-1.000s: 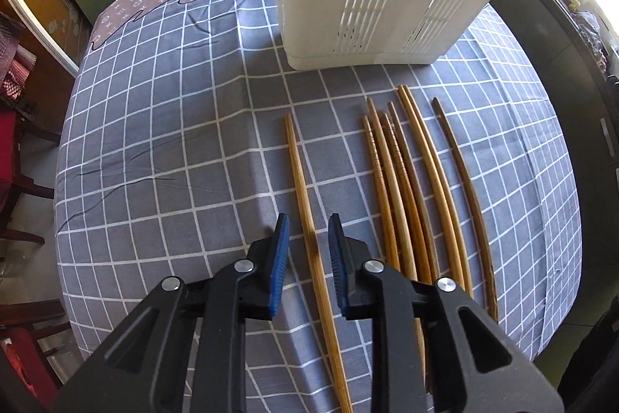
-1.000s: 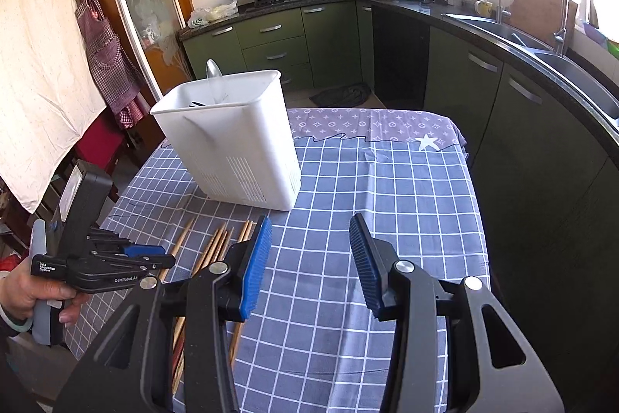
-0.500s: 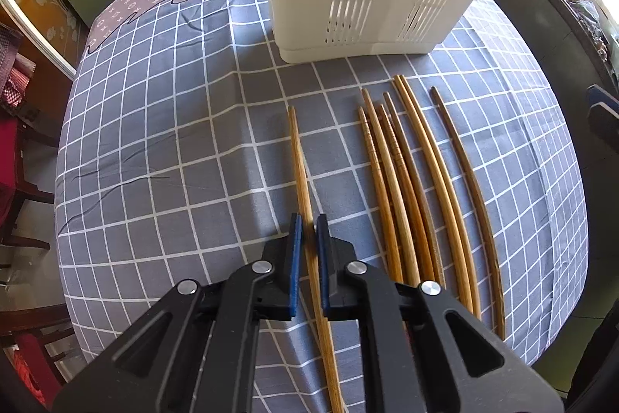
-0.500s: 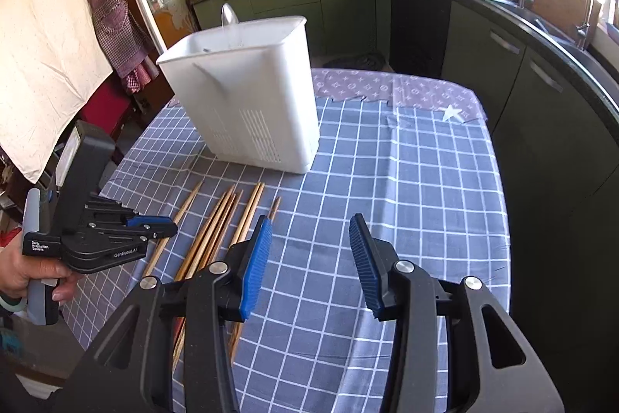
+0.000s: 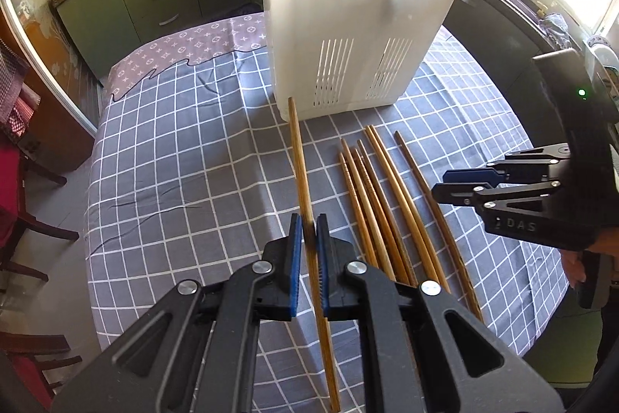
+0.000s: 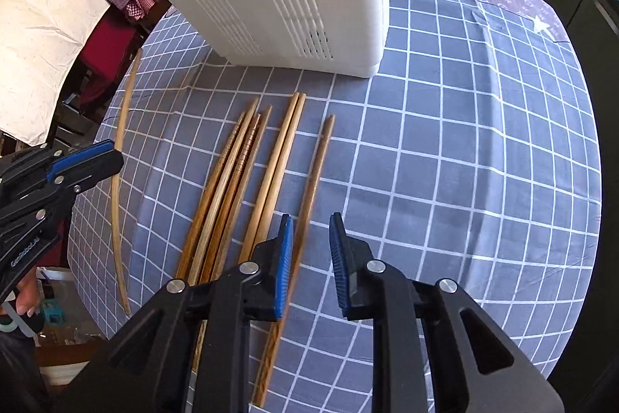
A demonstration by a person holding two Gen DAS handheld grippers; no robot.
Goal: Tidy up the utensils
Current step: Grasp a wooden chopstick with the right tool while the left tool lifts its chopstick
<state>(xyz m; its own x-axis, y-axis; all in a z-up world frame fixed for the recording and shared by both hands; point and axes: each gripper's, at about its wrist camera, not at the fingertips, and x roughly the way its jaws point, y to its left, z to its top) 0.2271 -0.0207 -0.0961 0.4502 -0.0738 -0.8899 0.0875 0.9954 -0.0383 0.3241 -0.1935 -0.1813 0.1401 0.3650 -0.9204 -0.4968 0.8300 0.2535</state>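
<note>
Surface: checked tablecloth (image 5: 174,157) on a kitchen table.
Left gripper (image 5: 306,239): clamped on one wooden chopstick (image 5: 300,157), which runs forward from between the pads toward the holder's base.
Right gripper (image 6: 309,250): jaws closing, pads not pressing on anything; the rightmost chopstick (image 6: 315,173) passes under its left pad.
Remaining chopsticks (image 6: 232,180): bundle flat on the cloth, between both grippers.
White utensil holder (image 5: 356,26): upright, beyond the chopsticks' far tips.

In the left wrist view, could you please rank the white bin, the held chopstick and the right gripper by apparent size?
1. White bin.
2. Right gripper and held chopstick: unsure; the gripper is bulkier, the chopstick longer, and the gripper looks nearer the camera.
</note>
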